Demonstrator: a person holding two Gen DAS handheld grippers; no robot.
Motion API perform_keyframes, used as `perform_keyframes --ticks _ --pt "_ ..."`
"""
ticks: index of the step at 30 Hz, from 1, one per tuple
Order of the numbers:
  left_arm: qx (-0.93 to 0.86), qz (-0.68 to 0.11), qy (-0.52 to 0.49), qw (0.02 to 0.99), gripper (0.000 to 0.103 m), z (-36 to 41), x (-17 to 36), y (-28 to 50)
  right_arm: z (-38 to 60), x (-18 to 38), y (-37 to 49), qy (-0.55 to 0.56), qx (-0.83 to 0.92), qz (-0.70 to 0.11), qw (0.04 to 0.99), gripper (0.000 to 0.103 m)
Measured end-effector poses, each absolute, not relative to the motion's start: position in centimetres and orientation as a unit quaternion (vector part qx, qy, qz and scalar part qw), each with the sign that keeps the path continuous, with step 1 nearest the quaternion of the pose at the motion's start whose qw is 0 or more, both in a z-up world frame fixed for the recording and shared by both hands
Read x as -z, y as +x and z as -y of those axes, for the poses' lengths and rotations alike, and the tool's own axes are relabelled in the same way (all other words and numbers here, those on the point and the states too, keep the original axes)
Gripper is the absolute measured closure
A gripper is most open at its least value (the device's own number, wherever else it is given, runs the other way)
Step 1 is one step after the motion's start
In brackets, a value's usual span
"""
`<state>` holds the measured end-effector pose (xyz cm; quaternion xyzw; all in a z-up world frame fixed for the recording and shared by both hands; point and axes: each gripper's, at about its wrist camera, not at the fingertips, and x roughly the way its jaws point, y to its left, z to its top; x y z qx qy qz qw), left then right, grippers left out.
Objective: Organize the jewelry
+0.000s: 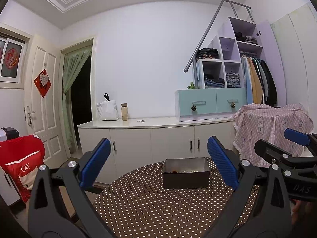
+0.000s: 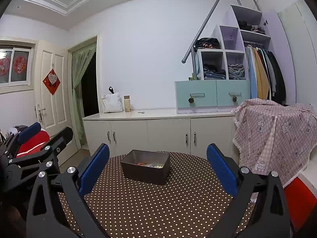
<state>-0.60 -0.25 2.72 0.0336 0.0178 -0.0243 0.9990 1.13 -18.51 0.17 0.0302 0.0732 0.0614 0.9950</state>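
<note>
A dark rectangular metal box (image 1: 186, 178) stands at the far side of a round table with a brown polka-dot cloth (image 1: 150, 204). Small jewelry pieces (image 2: 150, 165), orange and pearl-like, lie in the box's bottom. My left gripper (image 1: 158, 164) is open and empty, held above the table short of the box. My right gripper (image 2: 158, 164) is also open and empty, at about the same distance from the box (image 2: 146, 166). The right gripper also shows at the right edge of the left wrist view (image 1: 285, 144), and the left gripper at the left edge of the right wrist view (image 2: 45, 134).
A long white cabinet (image 1: 154, 134) stands behind the table with a white bag (image 1: 107, 109) and a jar (image 1: 124, 112) on it. A pink checked cloth (image 2: 277, 134) covers something at the right. A red cushioned chair (image 1: 21, 166) is at the left.
</note>
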Motion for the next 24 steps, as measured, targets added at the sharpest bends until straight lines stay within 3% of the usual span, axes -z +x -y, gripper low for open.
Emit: perform_keyframes --ticks 24 --pt "0.029 -0.068 0.036 0.997 0.007 0.5 -1.0 2.0 18.4 1.2 3.6 0.043 -0.066 -0.113 0.99 0.008"
